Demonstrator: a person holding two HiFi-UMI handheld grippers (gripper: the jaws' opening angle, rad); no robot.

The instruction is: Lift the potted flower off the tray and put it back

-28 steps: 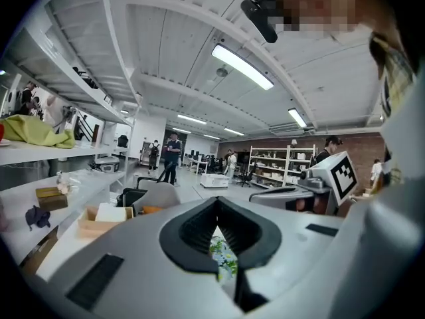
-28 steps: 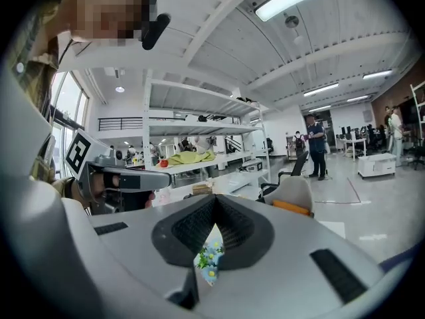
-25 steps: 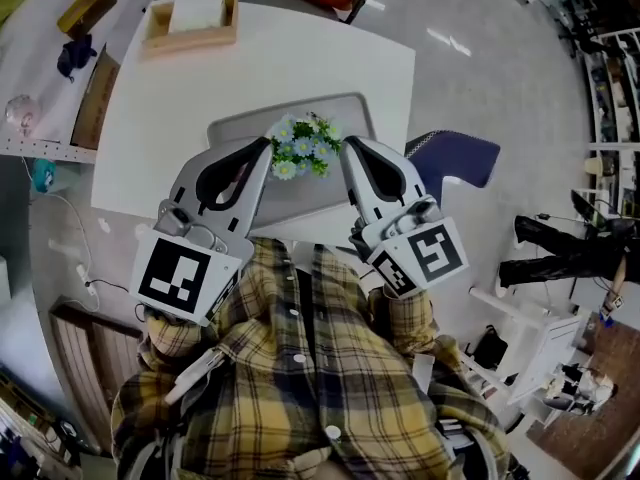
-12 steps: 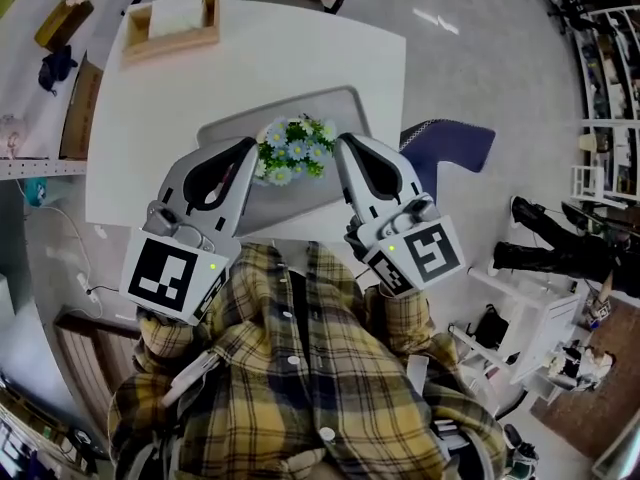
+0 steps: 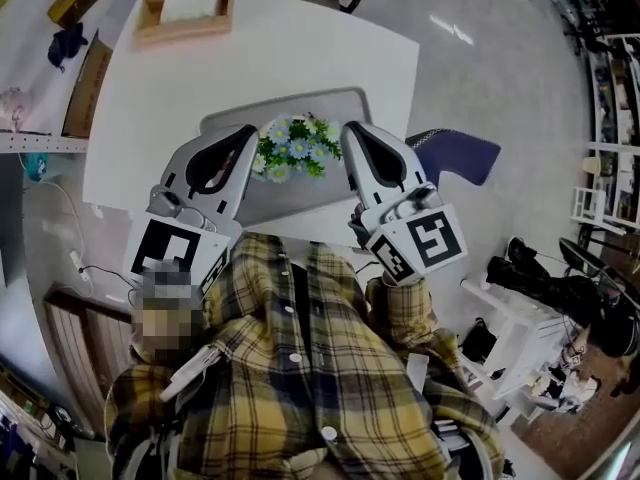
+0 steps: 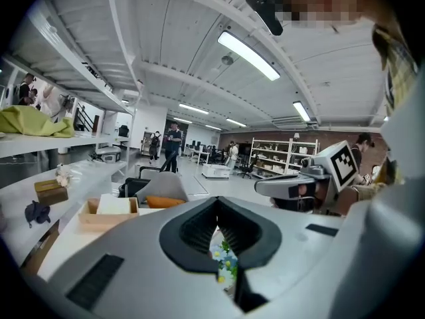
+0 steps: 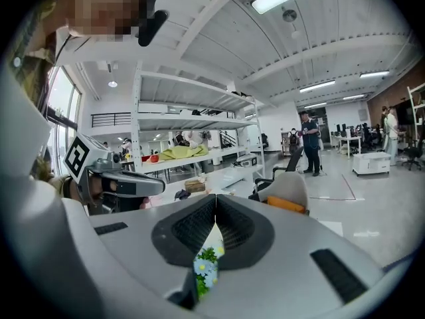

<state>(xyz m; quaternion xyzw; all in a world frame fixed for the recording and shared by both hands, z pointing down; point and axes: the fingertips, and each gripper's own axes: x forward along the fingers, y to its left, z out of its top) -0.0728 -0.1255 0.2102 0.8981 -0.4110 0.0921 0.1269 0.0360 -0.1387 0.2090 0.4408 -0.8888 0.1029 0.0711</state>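
Two tools low over the tabletop (image 5: 300,58) in the head view, left tool (image 5: 247,140) and right tool (image 5: 352,138) flanking the potted flower (image 5: 292,148), one just beside each flank. Flower over the middle of the grey tray (image 5: 285,190). Pot buried under the blossoms, so no telling whether on the tray or clear of it, pressed by the tools or merely close.

Over to the left gripper view: left tool (image 6: 216,206) shut tight, dark pads tip to tip, nothing pinched. Blue and white blossoms (image 6: 226,266) peeking through the notch below the tips, beyond the pads and not in them. Seen only here: the right tool's marker cube (image 6: 340,165) off to the right, a wooden box (image 6: 106,219) on the far tabletop, an orange cushion (image 6: 166,202) behind it.

Right gripper view, same story: right tool (image 7: 216,203) closed pad to pad and empty, blossoms (image 7: 204,270) showing low in the gap. Left tool's cube (image 7: 78,157) across to the left, shelving with a yellow-green cloth (image 7: 180,153) behind, a person (image 7: 309,141) standing far down the hall.

Back up top: tray and whole layout visible only from the head view. Plaid shirt (image 5: 300,368) filling the bottom, blue seat (image 5: 460,153) right of the tabletop, tool bodies masking the tray's sides.
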